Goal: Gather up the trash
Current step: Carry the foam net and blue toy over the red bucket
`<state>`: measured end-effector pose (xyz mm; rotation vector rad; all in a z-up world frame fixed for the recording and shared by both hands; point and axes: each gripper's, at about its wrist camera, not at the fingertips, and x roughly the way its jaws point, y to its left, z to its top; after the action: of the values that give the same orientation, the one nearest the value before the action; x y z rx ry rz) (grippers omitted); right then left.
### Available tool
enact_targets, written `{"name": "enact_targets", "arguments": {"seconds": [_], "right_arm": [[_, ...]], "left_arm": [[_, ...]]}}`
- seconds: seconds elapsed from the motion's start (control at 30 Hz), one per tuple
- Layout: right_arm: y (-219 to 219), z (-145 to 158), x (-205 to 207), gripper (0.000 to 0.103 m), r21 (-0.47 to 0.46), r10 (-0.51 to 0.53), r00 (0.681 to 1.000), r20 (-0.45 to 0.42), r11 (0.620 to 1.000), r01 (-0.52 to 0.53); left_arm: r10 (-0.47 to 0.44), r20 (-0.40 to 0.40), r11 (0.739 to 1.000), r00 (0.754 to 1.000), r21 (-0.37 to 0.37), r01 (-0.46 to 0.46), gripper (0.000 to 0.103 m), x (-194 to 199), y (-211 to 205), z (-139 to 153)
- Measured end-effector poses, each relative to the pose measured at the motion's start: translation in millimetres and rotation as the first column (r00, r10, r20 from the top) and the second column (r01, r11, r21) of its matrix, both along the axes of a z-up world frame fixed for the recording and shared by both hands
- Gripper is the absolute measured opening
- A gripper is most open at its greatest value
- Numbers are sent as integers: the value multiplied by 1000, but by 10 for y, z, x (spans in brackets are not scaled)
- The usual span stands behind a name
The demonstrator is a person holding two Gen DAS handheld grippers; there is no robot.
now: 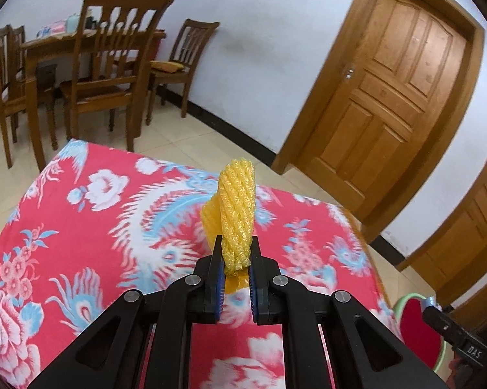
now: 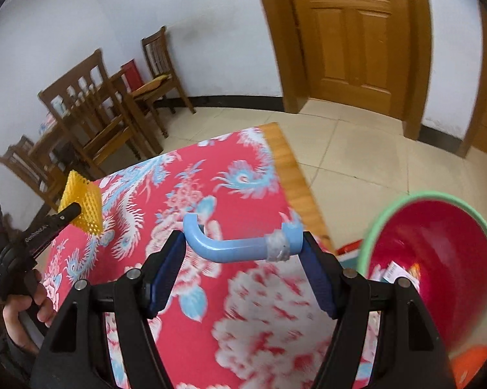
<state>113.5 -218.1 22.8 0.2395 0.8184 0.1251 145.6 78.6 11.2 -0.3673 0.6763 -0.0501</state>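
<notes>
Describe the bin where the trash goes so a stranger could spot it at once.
Start at the table under the red flowered cloth. Beside its wooden edge, on the pale tiled floor toward the doors, stands the bin. It is round, red inside with a light green rim, and already holds scraps of paper.

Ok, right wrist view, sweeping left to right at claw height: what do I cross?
Left claw shut on the yellow foam net → blue bent tube across the right claw → red bin with green rim.

yellow foam net [image 1: 237, 214], red floral cloth [image 1: 113, 227] w/ blue & white, lt-blue handle [image 2: 237, 248]
</notes>
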Motion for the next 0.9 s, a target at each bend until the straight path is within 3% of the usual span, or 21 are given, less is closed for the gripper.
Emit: {"name": "enact_targets", "arguments": {"seconds": [0.37,0.9], "right_arm": [[-834,-56,-508,73,63,-178,984,-18,982,179],[-1652,-327,-950,74,96,-355,932,-75,928,361]], "left_arm": [[-174,43,985,984,19,174,12,-267,-797,282],[-417,-15,909,909,12,417,12,-505,-1985,197]]}}
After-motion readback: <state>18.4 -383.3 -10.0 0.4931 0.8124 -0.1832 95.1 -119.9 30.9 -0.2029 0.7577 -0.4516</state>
